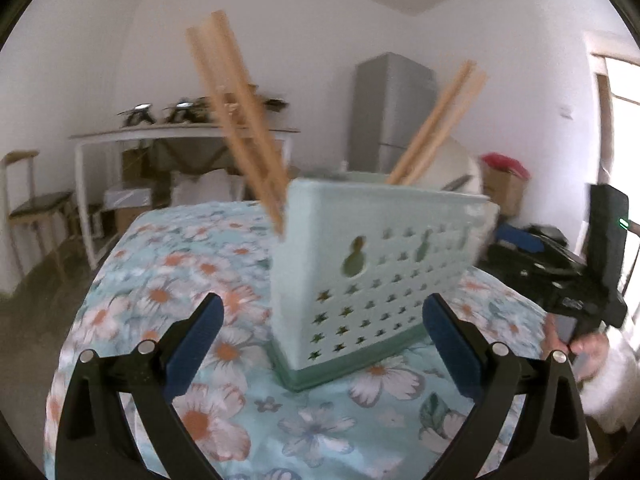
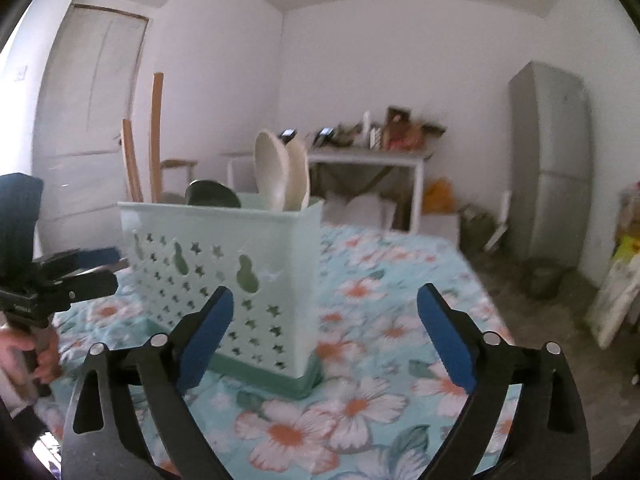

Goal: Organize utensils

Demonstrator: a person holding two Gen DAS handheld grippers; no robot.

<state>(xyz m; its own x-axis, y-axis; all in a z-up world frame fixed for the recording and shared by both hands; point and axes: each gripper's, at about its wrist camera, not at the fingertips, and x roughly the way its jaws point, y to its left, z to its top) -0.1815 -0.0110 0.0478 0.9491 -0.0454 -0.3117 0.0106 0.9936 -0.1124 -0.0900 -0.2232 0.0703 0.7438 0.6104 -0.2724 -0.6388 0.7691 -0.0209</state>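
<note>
Nearest to each camera, both grippers stand wide apart with nothing between the fingers: the left gripper faces one perforated side of the holder, and the right gripper faces the other long side and a corner. Just beyond them the pale green utensil holder stands upright on the desk, which carries a blue cloth with flowers. Inside the holder, wooden chopsticks lean out at one end, a second pair of chopsticks leans at the other, and white spoons with a dark ladle stand in another part (which compartment exactly, I cannot tell). No loose utensil shows on the cloth, so I judge the sorting nearly or fully done; perhaps only drawing the hands away is left. Farther back stands a grey refrigerator.
</note>
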